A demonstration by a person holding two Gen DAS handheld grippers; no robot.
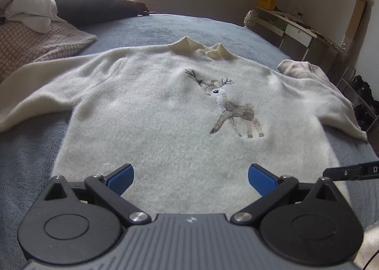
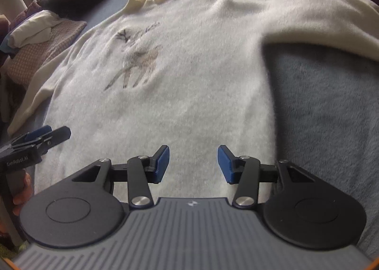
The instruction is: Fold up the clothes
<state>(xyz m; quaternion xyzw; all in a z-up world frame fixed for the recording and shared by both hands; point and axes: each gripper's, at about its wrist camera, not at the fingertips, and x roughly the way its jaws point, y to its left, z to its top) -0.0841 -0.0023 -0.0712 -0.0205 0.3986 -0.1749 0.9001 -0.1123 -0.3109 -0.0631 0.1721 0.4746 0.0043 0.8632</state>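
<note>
On blue bed point(image 1: 165, 23): sweater point(image 1: 165, 109) flat, both grippers point(image 1: 191, 181) point(image 2: 193, 165) wide, empty; only rt view shows hand point(image 2: 21, 195).

sweater point(image 1: 165, 128) left sleeve cropped, hem hidden

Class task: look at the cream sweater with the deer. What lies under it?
The sweater lies spread flat on a blue-grey blanket, which shows around its edges. Anything between the sweater and the blanket is covered, so it cannot be seen.
</note>
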